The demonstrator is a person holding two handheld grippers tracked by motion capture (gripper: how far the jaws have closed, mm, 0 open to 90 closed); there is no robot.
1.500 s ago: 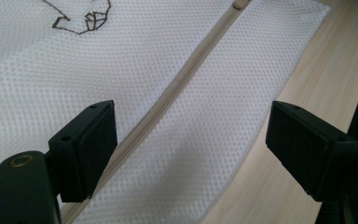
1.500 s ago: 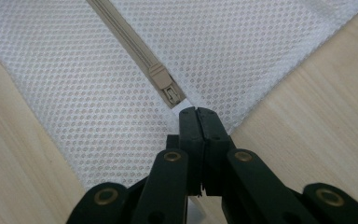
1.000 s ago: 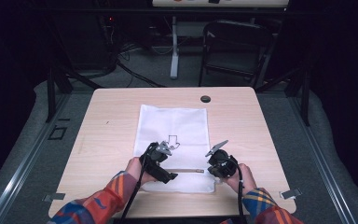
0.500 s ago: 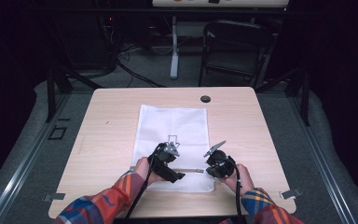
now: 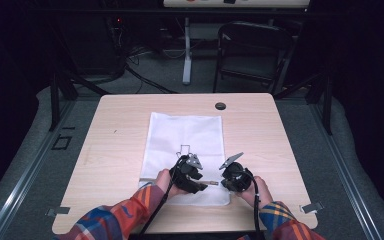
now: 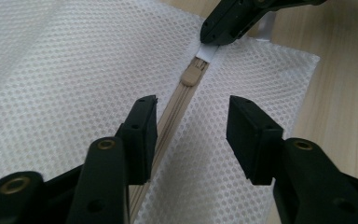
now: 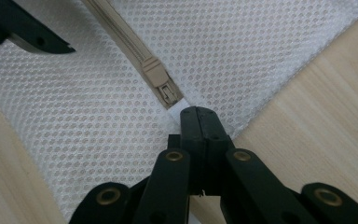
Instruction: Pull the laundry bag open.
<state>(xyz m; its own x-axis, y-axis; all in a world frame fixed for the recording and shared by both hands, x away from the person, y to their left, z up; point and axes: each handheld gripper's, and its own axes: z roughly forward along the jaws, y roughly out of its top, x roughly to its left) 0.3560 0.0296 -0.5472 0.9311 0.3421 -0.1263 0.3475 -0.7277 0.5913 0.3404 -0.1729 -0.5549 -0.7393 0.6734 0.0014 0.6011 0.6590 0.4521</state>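
Observation:
A white mesh bag lies flat on the wooden table, its beige zipper running along the near edge. My right gripper is shut on the white tab at the zipper's end, just past the beige slider. My left gripper hovers low over the bag with its jaws on either side of the zipper tape, a little short of the slider. Its jaws have just been closing, with the pads clear of the tape. In the high view both grippers point at each other.
A small dark print marks the bag's middle. A black cable hole sits near the table's far edge. A chair and a stand stand beyond the table. The table's right edge lies close to the bag's corner.
My left gripper has moved right along the bag's near edge toward the right gripper and sunk slightly, and its jaws stand narrower. The right gripper has kept still on the tab.

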